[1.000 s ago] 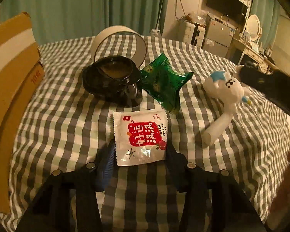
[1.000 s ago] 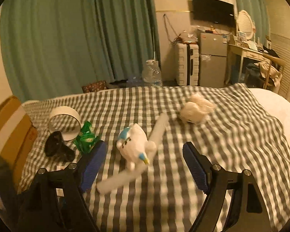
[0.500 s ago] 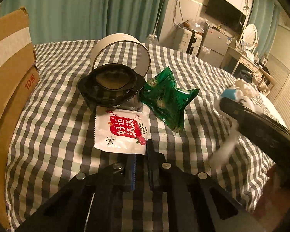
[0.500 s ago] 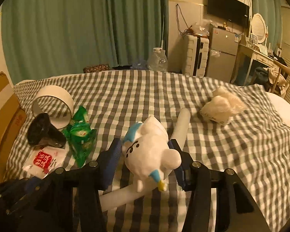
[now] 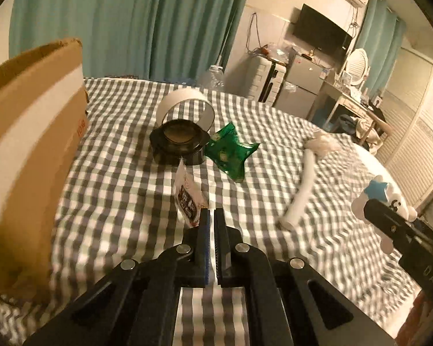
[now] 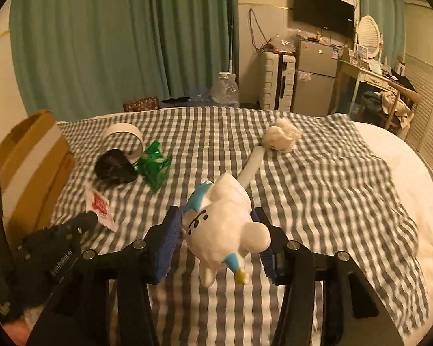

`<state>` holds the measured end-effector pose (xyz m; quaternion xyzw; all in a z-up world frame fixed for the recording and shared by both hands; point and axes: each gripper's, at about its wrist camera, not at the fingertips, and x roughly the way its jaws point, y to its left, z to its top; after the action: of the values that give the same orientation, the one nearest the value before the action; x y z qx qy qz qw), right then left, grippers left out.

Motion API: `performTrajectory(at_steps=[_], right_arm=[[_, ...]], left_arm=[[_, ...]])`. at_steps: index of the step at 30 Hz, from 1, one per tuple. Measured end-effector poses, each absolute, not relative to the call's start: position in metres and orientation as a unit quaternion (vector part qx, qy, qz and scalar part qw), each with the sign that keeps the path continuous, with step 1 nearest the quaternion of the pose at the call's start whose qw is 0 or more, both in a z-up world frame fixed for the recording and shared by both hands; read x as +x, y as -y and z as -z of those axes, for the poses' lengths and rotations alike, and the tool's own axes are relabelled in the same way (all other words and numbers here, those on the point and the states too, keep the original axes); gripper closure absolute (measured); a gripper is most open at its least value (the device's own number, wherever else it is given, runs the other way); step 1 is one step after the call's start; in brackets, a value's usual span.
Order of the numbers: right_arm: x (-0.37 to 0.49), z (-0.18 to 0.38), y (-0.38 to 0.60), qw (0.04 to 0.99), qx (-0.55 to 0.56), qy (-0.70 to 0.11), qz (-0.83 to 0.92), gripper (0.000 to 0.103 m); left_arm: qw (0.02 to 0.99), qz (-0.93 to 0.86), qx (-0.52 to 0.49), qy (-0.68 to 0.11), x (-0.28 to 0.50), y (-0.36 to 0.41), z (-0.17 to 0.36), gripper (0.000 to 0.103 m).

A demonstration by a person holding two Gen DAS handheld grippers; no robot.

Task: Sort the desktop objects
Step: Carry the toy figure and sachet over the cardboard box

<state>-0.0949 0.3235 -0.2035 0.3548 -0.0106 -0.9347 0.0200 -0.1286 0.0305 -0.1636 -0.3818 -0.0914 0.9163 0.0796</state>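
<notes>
A checked cloth (image 6: 317, 173) fills the middle of both views. At the left edge a cardboard box (image 5: 34, 144) stands on it, its flap reaching into the upper left of the left wrist view. Near the centre of the cloth a white tape ring (image 5: 186, 106) stands on edge, with a black cup (image 5: 179, 141) lying just in front of it and touching it. A green packet (image 5: 231, 151) lies just right of the cup. Right of centre a long white stick (image 5: 301, 186) lies on the cloth, with a fluffy white tuft (image 6: 280, 138) at its far end.

The right gripper (image 6: 216, 248) is clamped on a white plush (image 6: 225, 227) with blue tips; the pads press its sides and it is clear of the cloth, low in the centre of the right wrist view.

The left gripper (image 5: 211, 216) is pinched tight on the corner of a white-and-red sachet (image 5: 187, 196), which hangs off the cloth, just below the cup in the left wrist view.
</notes>
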Motion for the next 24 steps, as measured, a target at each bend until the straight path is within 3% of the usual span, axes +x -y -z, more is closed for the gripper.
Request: performTrajectory(at_steps=[4,9,11,12,13,19,22,23,24], right_arm=[[-0.069,0.181,-0.324,0.019,0.342,0.028,0.939,0.053],[-0.049,0.172,-0.326,0.018,0.327,0.042,0.944,0.053],[-0.048,0.174,-0.327,0.020,0.326,0.039,0.944,0.053],[-0.048,0.176,-0.328,0.021,0.327,0.039,0.944,0.052],[-0.049,0.178,-0.329,0.023,0.329,0.041,0.943,0.052],[-0.060,0.201,-0.337,0.030,0.347,0.053,0.936,0.052],[-0.067,0.209,-0.343,0.033,0.355,0.061,0.932,0.052],[-0.068,0.211,-0.345,0.034,0.355,0.064,0.932,0.052],[-0.068,0.211,-0.347,0.033,0.355,0.067,0.932,0.052]], left_arm=[[0.089,-0.910,-0.394,0.097,-0.119,-0.022,0.152,0.100],[0.092,-0.883,-0.444,0.120,-0.138,-0.016,0.185,0.096],[0.078,-0.872,-0.463,0.140,-0.144,-0.008,0.200,0.069],[0.066,-0.869,-0.469,0.144,-0.145,-0.004,0.205,0.035],[0.040,-0.870,-0.468,0.148,-0.144,0.001,0.210,0.015],[0.013,-0.875,-0.459,0.154,-0.163,0.008,0.221,0.009],[-0.004,-0.878,-0.467,0.109,-0.180,-0.008,0.226,0.008],[-0.012,-0.877,-0.473,0.083,-0.184,-0.015,0.228,0.009],[-0.023,-0.878,-0.476,0.056,-0.188,-0.022,0.230,0.018]])
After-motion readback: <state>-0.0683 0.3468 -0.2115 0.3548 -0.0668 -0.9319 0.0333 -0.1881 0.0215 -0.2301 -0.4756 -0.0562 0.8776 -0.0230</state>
